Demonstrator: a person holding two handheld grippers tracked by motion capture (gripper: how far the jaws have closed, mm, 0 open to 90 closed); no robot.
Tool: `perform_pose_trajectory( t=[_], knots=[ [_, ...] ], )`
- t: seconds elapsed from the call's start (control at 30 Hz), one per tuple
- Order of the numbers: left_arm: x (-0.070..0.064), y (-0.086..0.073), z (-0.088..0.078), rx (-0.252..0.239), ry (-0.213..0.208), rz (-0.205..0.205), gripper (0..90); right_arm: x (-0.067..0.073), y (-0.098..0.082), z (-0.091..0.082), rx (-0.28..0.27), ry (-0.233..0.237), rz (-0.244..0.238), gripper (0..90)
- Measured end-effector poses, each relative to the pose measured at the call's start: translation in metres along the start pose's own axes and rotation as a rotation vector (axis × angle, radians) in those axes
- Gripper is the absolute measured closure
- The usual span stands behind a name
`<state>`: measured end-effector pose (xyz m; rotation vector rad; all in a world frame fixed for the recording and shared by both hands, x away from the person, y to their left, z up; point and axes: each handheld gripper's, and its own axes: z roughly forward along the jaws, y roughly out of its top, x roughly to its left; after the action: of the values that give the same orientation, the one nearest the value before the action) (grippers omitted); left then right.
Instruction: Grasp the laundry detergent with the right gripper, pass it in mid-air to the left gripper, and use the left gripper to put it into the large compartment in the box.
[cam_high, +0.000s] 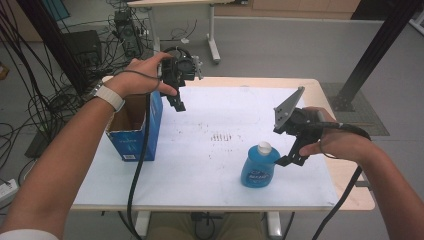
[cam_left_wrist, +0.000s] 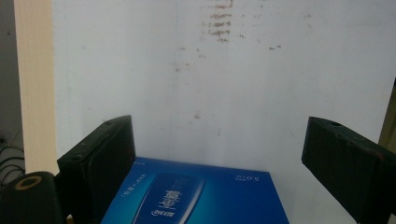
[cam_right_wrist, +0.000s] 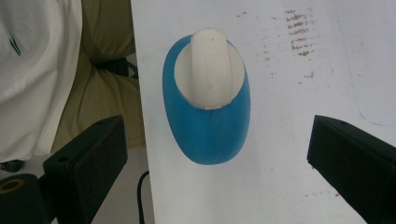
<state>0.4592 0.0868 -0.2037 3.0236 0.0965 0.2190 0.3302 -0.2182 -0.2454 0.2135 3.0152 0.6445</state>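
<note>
From above, the blue bottle (cam_high: 258, 167) with a white cap stands near the tabletop's (cam_high: 210, 165) front edge, its label unreadable; the right tongs (cam_high: 294, 159) hover just beside it, and the left tongs (cam_high: 178, 102) hang over the open blue box (cam_high: 136, 135) at the left.

In the left gripper view, the jaws stand wide above the box (cam_left_wrist: 196, 196), whose writing is too blurred to read.

In the right gripper view, the jaws gape wide above the bottle (cam_right_wrist: 210, 126).

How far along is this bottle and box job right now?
Early. Nothing looks done: the blue bottle stands on the table, the open blue box looks empty. In hand: the open right gripper closing on it; left gripper open over the box. Left: grasp, move.
</note>
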Motion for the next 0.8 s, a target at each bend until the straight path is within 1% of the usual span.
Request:
perform_pose_trajectory(
  t=[0.1, 0.33, 0.43, 0.67, 0.8],
  knots=[
    [0.001, 0.000, 0.002, 0.007, -0.004, -0.002, 10.1, -0.001, -0.003, 0.003, -0.005, 0.005, -0.003, 5.2],
    [0.002, -0.006, 0.004, 0.007, 0.003, -0.024, 10.1, -0.004, -0.012, 0.010, -0.036, 0.015, -0.003, 5.3],
    [0.002, -0.007, 0.005, 0.009, 0.001, -0.024, 10.1, -0.005, -0.013, 0.011, -0.039, 0.017, -0.006, 5.3],
    [0.001, -0.008, 0.007, 0.014, 0.000, -0.025, 10.1, -0.004, -0.016, 0.016, -0.063, 0.022, -0.016, 5.5],
    [0.001, -0.008, 0.008, 0.014, 0.001, -0.023, 10.1, -0.004, -0.019, 0.018, -0.075, 0.024, -0.012, 5.4]
  ],
)
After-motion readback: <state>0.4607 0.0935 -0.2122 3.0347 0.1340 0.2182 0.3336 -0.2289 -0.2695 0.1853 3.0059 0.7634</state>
